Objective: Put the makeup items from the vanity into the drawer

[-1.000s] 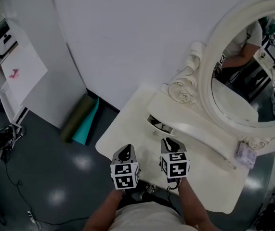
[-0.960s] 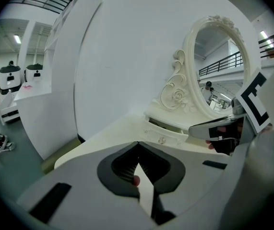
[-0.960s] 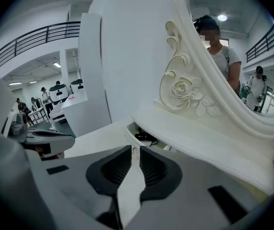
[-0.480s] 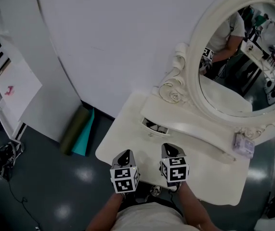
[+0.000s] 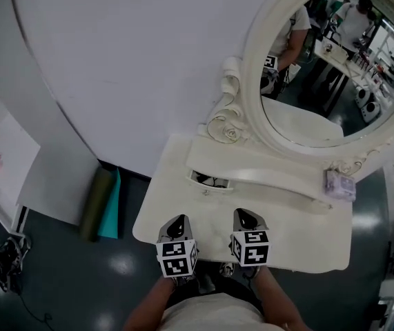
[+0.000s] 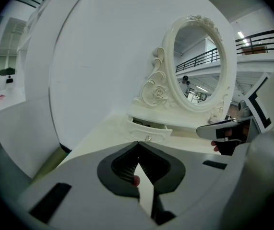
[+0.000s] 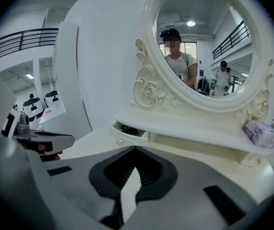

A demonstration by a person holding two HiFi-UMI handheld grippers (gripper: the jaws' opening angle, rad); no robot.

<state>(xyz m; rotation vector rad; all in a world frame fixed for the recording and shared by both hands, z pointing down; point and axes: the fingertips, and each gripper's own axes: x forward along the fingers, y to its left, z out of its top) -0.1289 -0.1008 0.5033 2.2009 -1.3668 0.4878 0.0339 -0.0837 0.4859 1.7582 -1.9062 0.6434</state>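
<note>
a plain white wall point(image 5: 127, 61) rises behind a dark, glossy floor point(image 5: 58, 281) that carries pale glints of lamp light. at the wall's foot an olive roll point(image 5: 93, 202) and a teal roll point(image 5: 111, 205) lie side by side. a white board point(image 5: 3, 167) stands at the left.

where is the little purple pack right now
In the head view the purple pack sits at the right end of the raised shelf, under the lower right rim of the mirror.

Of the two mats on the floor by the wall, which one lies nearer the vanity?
The teal mat; it lies between the dark olive mat and the vanity's left edge.
</note>
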